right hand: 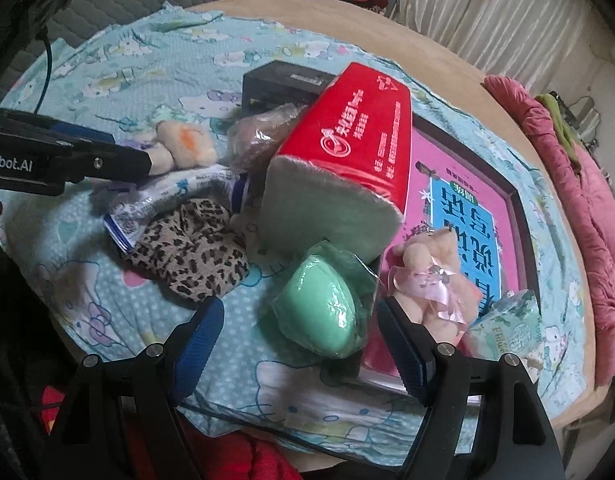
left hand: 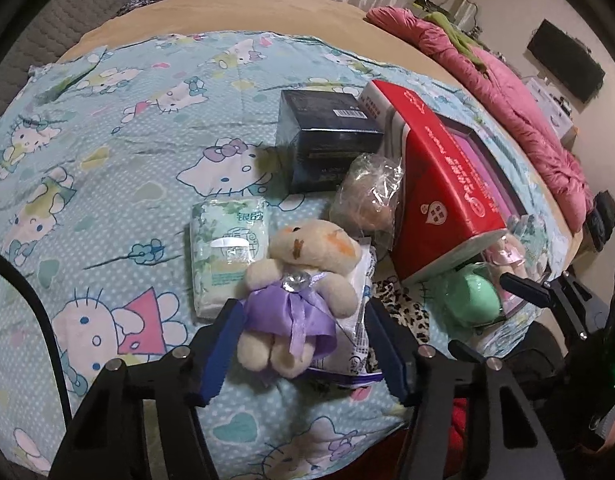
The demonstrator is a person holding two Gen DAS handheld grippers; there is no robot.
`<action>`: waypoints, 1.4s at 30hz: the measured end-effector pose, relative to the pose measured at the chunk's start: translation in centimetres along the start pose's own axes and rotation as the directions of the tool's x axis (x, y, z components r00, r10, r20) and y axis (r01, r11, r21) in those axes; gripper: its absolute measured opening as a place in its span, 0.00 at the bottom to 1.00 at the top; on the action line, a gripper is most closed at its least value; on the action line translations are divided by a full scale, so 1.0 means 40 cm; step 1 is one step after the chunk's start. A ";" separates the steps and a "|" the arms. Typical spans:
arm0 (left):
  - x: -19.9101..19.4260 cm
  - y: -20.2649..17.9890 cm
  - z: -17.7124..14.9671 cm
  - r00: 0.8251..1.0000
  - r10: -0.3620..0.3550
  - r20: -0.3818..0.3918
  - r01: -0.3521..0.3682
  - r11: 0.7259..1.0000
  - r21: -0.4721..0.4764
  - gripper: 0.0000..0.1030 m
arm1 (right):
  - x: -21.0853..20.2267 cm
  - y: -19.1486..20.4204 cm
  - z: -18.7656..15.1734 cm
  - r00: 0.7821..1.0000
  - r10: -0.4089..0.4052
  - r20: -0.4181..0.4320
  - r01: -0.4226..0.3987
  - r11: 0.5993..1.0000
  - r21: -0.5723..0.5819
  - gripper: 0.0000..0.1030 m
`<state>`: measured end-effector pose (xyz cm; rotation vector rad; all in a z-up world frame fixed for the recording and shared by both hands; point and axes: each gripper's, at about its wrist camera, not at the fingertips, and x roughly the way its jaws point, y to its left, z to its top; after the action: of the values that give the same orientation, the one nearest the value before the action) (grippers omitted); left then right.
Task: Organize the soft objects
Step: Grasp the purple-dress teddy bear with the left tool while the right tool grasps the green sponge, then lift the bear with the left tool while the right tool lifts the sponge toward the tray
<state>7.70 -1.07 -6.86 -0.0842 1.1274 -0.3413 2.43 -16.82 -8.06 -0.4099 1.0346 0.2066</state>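
Note:
A cream plush bear in a purple dress (left hand: 299,280) lies on a white packet (left hand: 359,280) on the Hello Kitty sheet (left hand: 107,160). My left gripper (left hand: 305,344) is open around the bear's lower half. Its left pad brushes the dress and its right pad stands clear. In the right wrist view, a mint-green egg-shaped sponge in clear wrap (right hand: 319,308) sits between the open jaws of my right gripper (right hand: 301,344), neither pad pressing it. A pink plush bear (right hand: 431,276) lies just right of it, and a leopard-print cloth (right hand: 195,248) to its left.
A red tissue pack (right hand: 359,148) leans over a pink-framed book (right hand: 467,208). Behind it are a black box (left hand: 323,136) and a brown item in a plastic bag (left hand: 367,196). Green tissue packets (left hand: 227,248) (right hand: 507,328) lie nearby. A pink quilt (left hand: 507,92) runs along the right edge.

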 end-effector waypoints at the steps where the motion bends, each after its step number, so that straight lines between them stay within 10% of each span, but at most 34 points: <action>1: 0.002 -0.002 0.000 1.000 0.008 -0.002 -0.008 1.000 0.007 0.58 | 0.006 0.003 0.000 1.000 -0.008 -0.008 0.008 1.000 -0.008 0.78; 14: 0.029 0.005 0.012 0.999 -0.018 -0.034 0.018 1.000 -0.001 0.47 | 0.072 0.055 0.002 0.965 -0.262 0.008 0.257 0.939 -0.227 0.52; 25: 0.016 0.028 0.007 0.997 -0.073 -0.004 0.072 0.996 -0.058 0.21 | 0.022 -0.024 0.006 0.991 -0.109 0.082 0.118 0.987 -0.107 0.45; 42: -0.024 0.025 -0.010 0.994 -0.097 0.050 0.100 0.994 -0.054 0.11 | -0.069 -0.085 -0.017 0.978 0.092 0.186 -0.108 0.991 0.078 0.44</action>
<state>7.20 0.22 -6.43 -0.1974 1.0887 -0.3932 1.74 -20.12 -5.19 -0.2542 0.8813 0.2822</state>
